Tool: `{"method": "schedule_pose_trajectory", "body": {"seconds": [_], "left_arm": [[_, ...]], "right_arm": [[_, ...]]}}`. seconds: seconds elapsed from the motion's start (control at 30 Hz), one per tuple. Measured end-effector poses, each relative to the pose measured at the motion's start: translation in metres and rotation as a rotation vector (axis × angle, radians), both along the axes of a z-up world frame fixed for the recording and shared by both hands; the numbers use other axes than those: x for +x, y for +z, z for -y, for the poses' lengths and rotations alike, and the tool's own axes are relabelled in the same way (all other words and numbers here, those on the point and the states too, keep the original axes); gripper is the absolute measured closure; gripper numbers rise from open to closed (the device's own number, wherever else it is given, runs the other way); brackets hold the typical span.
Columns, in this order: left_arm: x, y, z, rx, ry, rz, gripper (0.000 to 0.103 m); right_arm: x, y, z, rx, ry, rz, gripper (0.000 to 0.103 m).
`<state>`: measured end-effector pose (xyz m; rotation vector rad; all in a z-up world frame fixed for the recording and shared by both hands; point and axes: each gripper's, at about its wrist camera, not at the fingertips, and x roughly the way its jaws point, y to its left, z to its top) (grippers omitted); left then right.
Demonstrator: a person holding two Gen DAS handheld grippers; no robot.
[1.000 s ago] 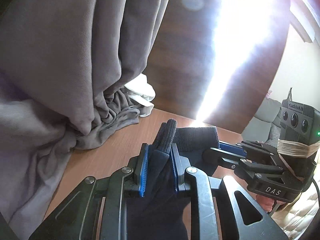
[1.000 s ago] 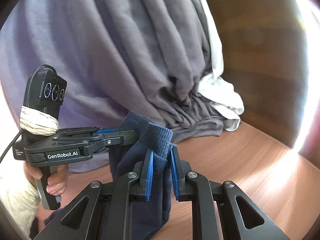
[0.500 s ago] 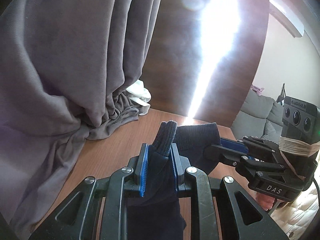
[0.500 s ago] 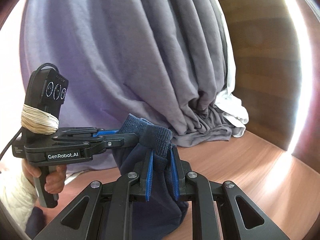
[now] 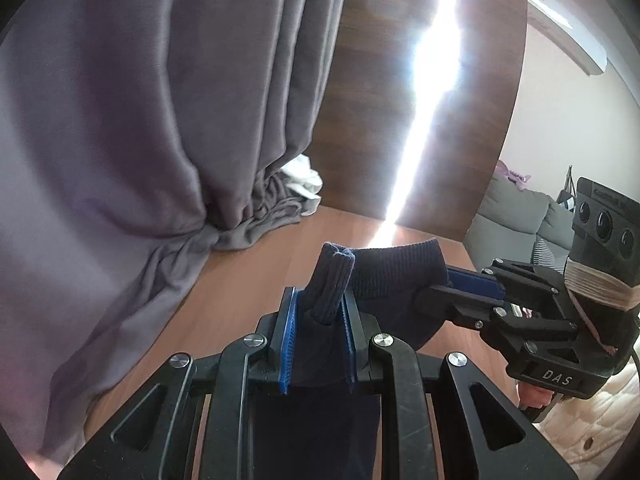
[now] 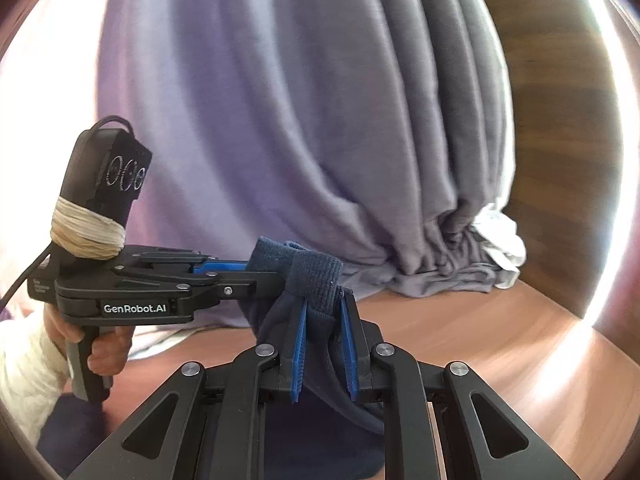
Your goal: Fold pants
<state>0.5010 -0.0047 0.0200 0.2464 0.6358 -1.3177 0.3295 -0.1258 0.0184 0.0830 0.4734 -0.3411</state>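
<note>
Both grippers are pinching the ribbed band of the navy pants (image 5: 396, 272) and holding it lifted over the wooden table (image 5: 248, 280) — a two-point hold that is probably keeping the edge spread so the cloth below is hanging straight for a fold. The left gripper (image 5: 318, 312) is clamping one bunched end; the right gripper (image 6: 324, 312), just beside it, is clamping the other. Far left, a grey curtain (image 6: 320, 120) is pooling on the table — clear of the pants.
</note>
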Motion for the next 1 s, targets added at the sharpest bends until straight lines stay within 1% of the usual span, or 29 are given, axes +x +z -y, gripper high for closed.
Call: {"method": "schedule_pose_trajectory", "body": {"seconds": [0.17,0.23,0.47,0.6,0.7,0.73,0.9,0.93,1.0], "left_arm": [[-0.002,-0.016,-0.036,0.028,0.046,-0.027,0.083],[-0.003,-0.026,-0.05,0.051,0.067,-0.045,0.082],[-0.009,-0.065,-0.084,0.128,0.123,-0.121,0.082],[-0.017,-0.085,-0.096,0.198,0.138,-0.15,0.082],[-0.026,-0.094,-0.102,0.256,0.162,-0.135,0.081],[-0.029,-0.097,-0.105,0.281,0.188,-0.126,0.082],[-0.036,-0.1,-0.129,0.332,0.27,-0.14,0.081],[-0.041,-0.099,-0.133,0.349,0.284,-0.122,0.081],[-0.05,-0.095,-0.137,0.37,0.311,-0.092,0.08]], "right_arm": [[0.005,-0.013,-0.038,-0.026,0.092,-0.035,0.086],[0.007,-0.021,-0.052,-0.034,0.133,-0.059,0.086],[0.013,-0.054,-0.081,-0.011,0.255,-0.164,0.086],[0.013,-0.075,-0.091,0.022,0.317,-0.235,0.086],[0.012,-0.086,-0.096,0.06,0.359,-0.285,0.084],[0.01,-0.089,-0.097,0.075,0.374,-0.295,0.083],[0.002,-0.088,-0.102,0.118,0.44,-0.31,0.082],[-0.001,-0.086,-0.103,0.13,0.455,-0.31,0.079],[-0.01,-0.083,-0.107,0.137,0.47,-0.312,0.075]]}}
